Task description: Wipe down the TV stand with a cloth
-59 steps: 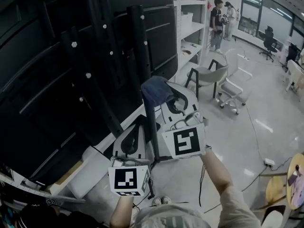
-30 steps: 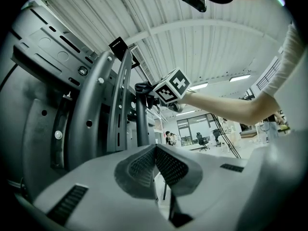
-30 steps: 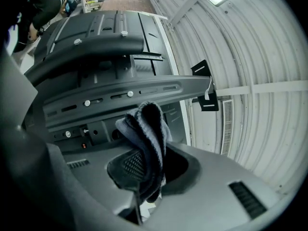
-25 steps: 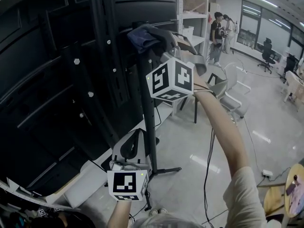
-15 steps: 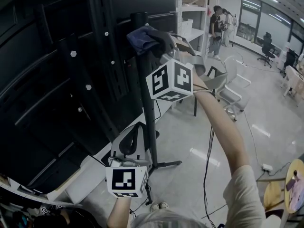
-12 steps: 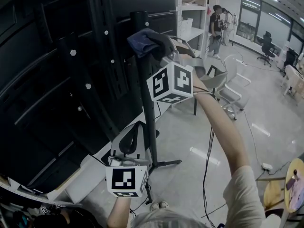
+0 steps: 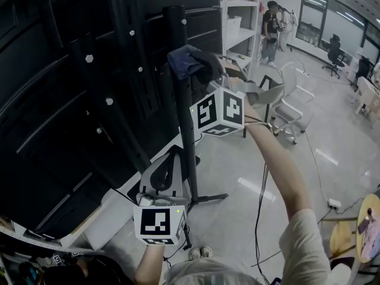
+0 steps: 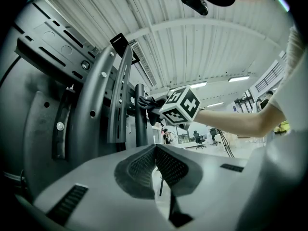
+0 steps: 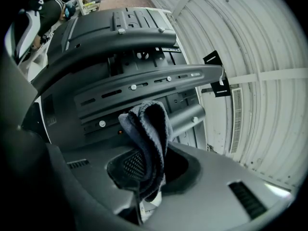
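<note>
The TV stand's black upright pole (image 7: 184,117) rises in front of the dark TV back (image 7: 71,100). My right gripper (image 7: 203,70) is raised high and shut on a folded dark blue cloth (image 7: 183,61), which presses against the pole's upper part. In the right gripper view the cloth (image 9: 147,129) sticks out from between the jaws towards the mounting brackets (image 9: 134,88) and the pole (image 9: 185,120). My left gripper (image 7: 168,162) hangs low beside the pole's lower part, shut and holding nothing; in its own view (image 8: 155,149) the jaws meet.
The stand's foot (image 7: 208,198) lies on the shiny floor, with a cable (image 7: 261,206) trailing nearby. A white shelving rack (image 7: 237,28) and chairs (image 7: 285,103) stand behind the pole. Two people (image 7: 273,22) stand far back. A white box (image 7: 110,218) sits under the TV.
My right gripper climbed the pole from low down to near its top with the cloth. In the last second it has slid a little way down. The left gripper stayed low.
</note>
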